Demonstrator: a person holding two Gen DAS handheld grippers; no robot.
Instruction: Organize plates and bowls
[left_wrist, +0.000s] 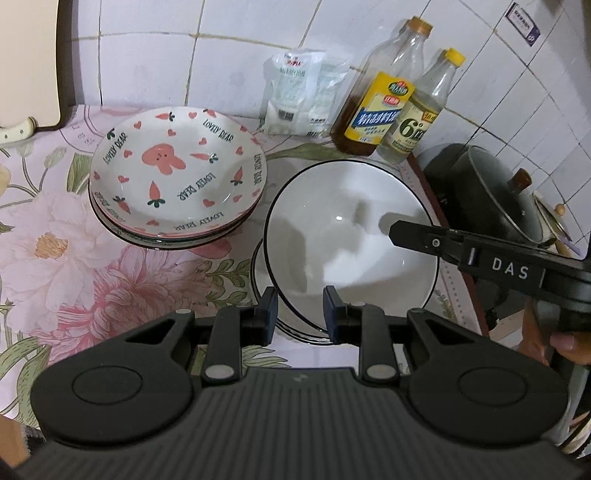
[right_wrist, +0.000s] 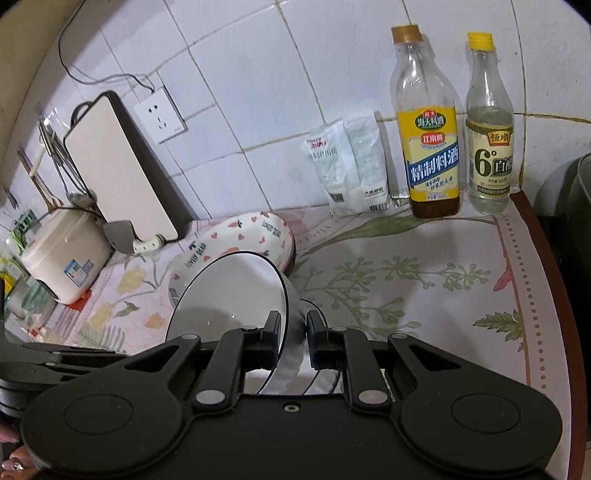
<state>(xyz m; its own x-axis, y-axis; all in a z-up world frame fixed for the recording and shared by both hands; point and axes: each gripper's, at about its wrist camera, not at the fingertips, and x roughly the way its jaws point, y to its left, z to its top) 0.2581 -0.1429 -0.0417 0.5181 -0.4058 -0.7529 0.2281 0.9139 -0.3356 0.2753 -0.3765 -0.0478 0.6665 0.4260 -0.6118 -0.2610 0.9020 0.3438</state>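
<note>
You pinched the bowl (left_wrist: 351, 236) rim with both grippers, left (left_wrist: 300, 308) at six o'clock, right (right_wrist: 293, 332) at three.

Lower plates (left_wrist: 173, 242) mostly hidden under top carrot plate (left_wrist: 177, 170). Pot (left_wrist: 491, 195) beside white bowl (left_wrist: 351, 236) cut off, possibly lidded.

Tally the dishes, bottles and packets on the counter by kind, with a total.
White black-rimmed bowls: 2, one held, one beneath
Carrot-print plate stack: 1, number of plates unclear
Bottles: 2, brown-filled, clear
White packets: 2
Total: 7
</note>
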